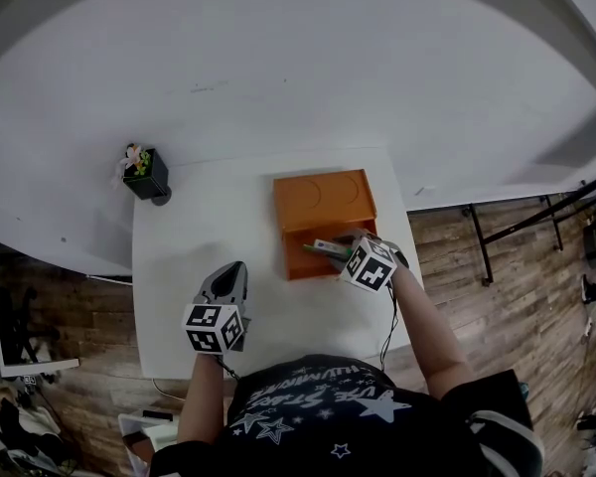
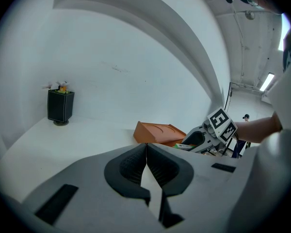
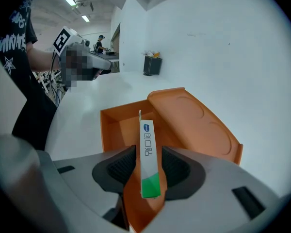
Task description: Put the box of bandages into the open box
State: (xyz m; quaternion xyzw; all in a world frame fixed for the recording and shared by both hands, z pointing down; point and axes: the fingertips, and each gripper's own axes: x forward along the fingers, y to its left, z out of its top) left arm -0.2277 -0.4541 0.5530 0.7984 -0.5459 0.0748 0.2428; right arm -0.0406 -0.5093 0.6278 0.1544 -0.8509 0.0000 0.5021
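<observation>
The orange open box lies on the white table, its lid folded back toward the wall. A slim white-and-green box of bandages stands on edge between the jaws of my right gripper, over the orange box's open compartment. The pads stand slightly apart from it on both sides, so this gripper is open. In the head view the bandage box pokes out from the right gripper over the compartment. My left gripper hovers over the table left of the orange box, shut and empty.
A black pot with a small plant stands at the table's far left corner by the wall. The table's right edge runs close beside the orange box, with wooden floor and a black metal frame beyond it.
</observation>
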